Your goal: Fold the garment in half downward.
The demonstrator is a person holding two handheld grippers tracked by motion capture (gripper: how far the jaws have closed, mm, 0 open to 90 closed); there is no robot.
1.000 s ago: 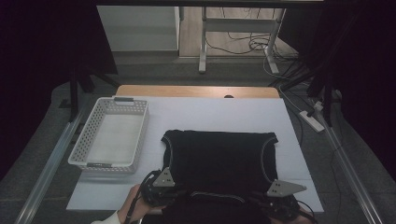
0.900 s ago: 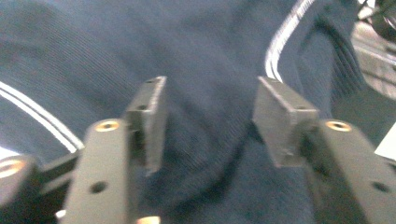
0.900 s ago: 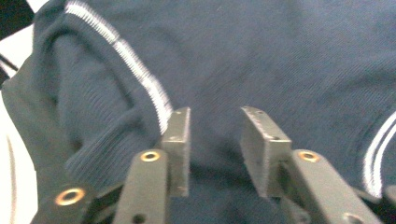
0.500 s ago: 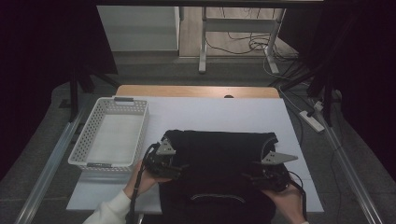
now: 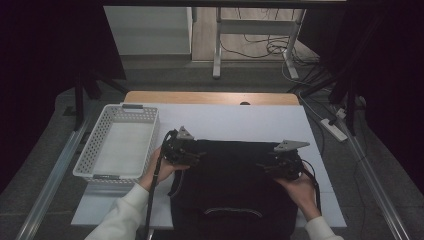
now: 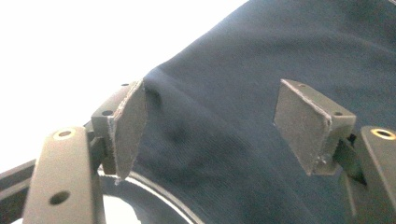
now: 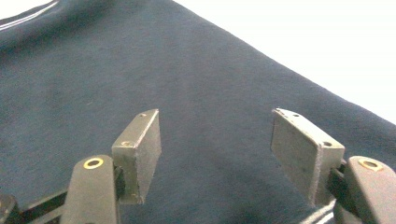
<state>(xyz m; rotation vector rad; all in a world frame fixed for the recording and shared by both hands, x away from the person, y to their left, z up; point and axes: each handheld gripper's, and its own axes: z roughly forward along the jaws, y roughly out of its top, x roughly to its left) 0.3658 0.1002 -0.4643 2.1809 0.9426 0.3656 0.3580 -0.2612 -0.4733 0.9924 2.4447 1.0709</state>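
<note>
Counter (image 5: 235,122) first: white top, dark garment (image 5: 235,190) spread flat across the near half, its lower edge hanging toward the person. White basket (image 5: 95,150) sits at the left, just beside the garment, nothing visible in it.

Left tongs (image 5: 192,156) over the garment's left upper edge; left gripper view shows the pads apart, one pad (image 6: 128,126) right at the cloth's hem where the fabric puckers, nothing clamped. Right tongs (image 5: 267,167) near the right upper edge; right gripper view shows both pads spread above flat cloth, also empty.

Looks like a fold or lift in progress, grab not made yet. My read on doing it well: drop both tongs low enough that one pad slides under the edge, pinch only the layers wanted, close both sides at matching points so the cloth stays square. Right side sits further inboard, so shift it toward the edge before closing.
</note>
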